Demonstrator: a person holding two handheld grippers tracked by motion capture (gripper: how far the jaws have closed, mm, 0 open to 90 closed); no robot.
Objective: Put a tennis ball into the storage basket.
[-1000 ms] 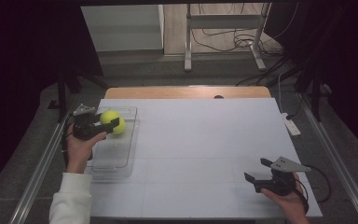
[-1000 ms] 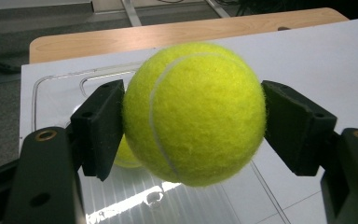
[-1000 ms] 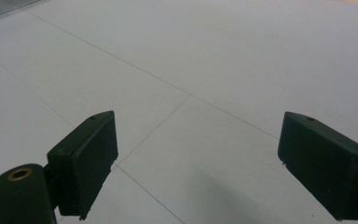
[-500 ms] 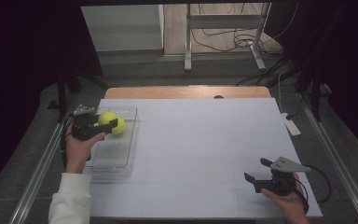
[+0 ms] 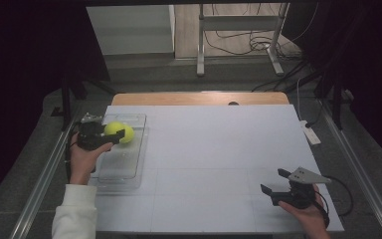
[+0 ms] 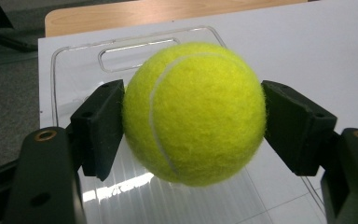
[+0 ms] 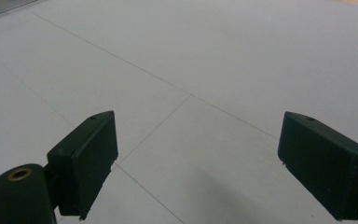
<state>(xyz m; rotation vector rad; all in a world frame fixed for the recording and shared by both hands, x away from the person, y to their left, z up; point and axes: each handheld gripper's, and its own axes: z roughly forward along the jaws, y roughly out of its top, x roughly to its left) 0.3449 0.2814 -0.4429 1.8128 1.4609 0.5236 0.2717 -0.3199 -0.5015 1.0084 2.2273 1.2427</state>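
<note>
At the lower right of the high view, the right tongs [image 5: 274,191] rest wide open and empty over the bare counter [image 5: 219,149]. Farther up at the left, the left tongs [image 5: 113,135] clamp the tennis ball [image 5: 118,132] above the clear tray [image 5: 124,159]. Nothing has shifted over the last second, so I judge the ball paused, unreleased.

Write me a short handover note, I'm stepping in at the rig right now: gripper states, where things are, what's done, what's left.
Left hand-held gripper: shut on the tennis ball, held above the clear tray at the table's left.
Right hand-held gripper: open, nothing between its jaws, over bare white table at the near right.
Done: ball is gripped.
Left: probably set the ball down, in the tray or elsewhere on the table, then release.
</note>
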